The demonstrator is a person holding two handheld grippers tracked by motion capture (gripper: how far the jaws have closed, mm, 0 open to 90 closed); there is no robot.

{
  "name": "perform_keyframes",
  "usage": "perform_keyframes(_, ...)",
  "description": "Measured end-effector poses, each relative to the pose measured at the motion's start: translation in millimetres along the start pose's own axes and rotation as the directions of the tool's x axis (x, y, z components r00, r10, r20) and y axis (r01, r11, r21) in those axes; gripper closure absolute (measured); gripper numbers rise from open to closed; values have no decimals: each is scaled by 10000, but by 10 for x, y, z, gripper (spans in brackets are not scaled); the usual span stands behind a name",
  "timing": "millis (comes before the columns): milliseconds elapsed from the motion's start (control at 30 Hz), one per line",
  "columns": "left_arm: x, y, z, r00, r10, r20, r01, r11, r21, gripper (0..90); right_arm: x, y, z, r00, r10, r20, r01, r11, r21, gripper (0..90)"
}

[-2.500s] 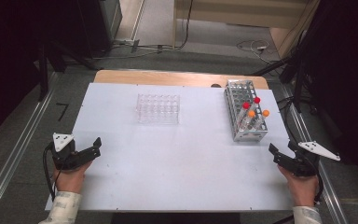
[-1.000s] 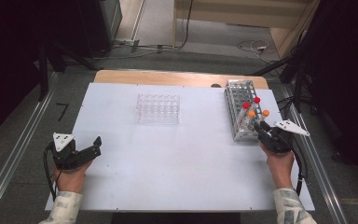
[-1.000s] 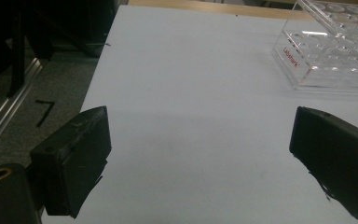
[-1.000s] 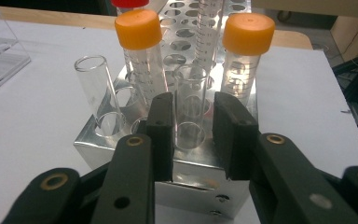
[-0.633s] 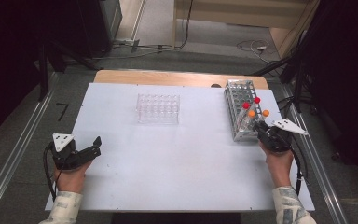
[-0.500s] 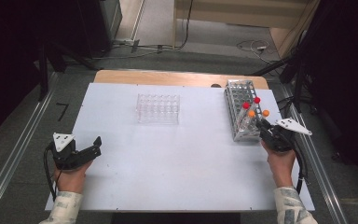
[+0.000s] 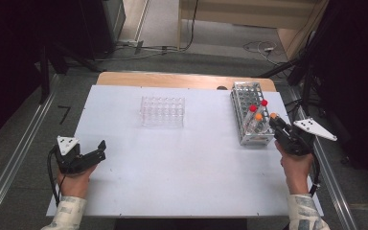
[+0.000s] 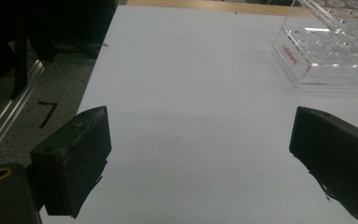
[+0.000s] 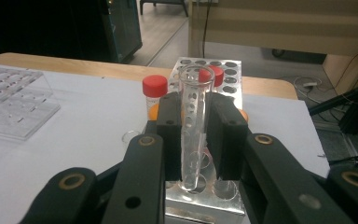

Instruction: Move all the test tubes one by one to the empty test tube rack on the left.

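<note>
My right gripper is shut on a clear, uncapped glass tube, held upright between the pads. The tube's lower end sits at the near row of the metal tube rack. Red-capped tubes stand in the rack behind it, and orange caps peek out past the jaws. From above, the right gripper is at the near right corner of the metal rack. My left gripper rests open at the table's left front; its jaws stand wide with only bare tabletop between them.
A clear plastic rack with empty wells stands mid-table toward the back, also seen as the clear rack at upper right. The white tabletop lies between the two hands. Metal rails run along both table sides.
The right gripper came in from the table's right edge to the metal rack's near end, shut on the clear tube and rose a little with it. The left gripper kept still.
</note>
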State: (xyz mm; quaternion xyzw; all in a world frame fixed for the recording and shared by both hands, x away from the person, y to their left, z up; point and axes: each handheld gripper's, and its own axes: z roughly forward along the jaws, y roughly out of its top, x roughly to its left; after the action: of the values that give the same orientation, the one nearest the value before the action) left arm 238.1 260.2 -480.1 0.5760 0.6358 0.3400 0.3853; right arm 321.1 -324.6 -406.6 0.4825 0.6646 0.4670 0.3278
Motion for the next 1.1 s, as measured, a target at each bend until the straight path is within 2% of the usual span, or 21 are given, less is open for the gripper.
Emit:
perform_keyframes(267, -105, 22, 18, 9996, 112, 264, -112, 9999, 1, 65, 108, -2, -59, 9992, -51, -401, 63, 9995, 299, 733)
perform_keyframes(467, -232, 89, 30, 9988, 200, 453, -197, 9998, -80, 66, 259, 25, -66, 9958, -352, -841, 383, 9986, 355, 733)
perform_keyframes(600, -358, 139, 62, 9964, 287, 799, -287, 9996, -15, 68, 393, 27, -26, 9909, -443, -1275, 501, 9978, 427, 733)
perform_keyframes(733, -523, 180, 100, 9924, 542, 1107, -551, 9985, 49, 68, 481, 15, 21, 9883, -527, -1428, 604, 9969, 501, 732)
perform_keyframes(767, -566, 184, 108, 9913, 634, 1155, -642, 9979, 34, 68, 546, 9, 56, 9858, -524, -1596, 623, 9964, 575, 733)
perform_keyframes(800, -605, 187, 118, 9892, 730, 1268, -747, 9972, 86, 68, 546, 9, 56, 9858, -524, -1596, 623, 9964, 575, 733)
perform_keyframes(867, -713, 196, 156, 9852, 887, 1466, -927, 9955, 208, 68, 640, -4, 126, 9817, -678, -1779, 805, 9946, 648, 733)
perform_keyframes(967, -782, 210, 185, 9825, 916, 1624, -971, 9949, 262, 69, 742, -22, 198, 9781, -828, -1911, 990, 9922, 764, 733)
perform_keyframes(1000, -841, 222, 213, 9794, 910, 1801, -987, 9945, 344, 69, 768, -27, 218, 9769, -855, -1957, 1025, 9916, 784, 732)
perform_keyframes(1033, -841, 222, 213, 9794, 910, 1801, -987, 9945, 344, 68, 802, -33, 245, 9758, -871, -2005, 1051, 9912, 809, 732)
perform_keyframes(1100, -925, 240, 254, 9753, 954, 1993, -1062, 9934, 440, 68, 840, -40, 280, 9744, -913, -2055, 1104, 9904, 833, 732)
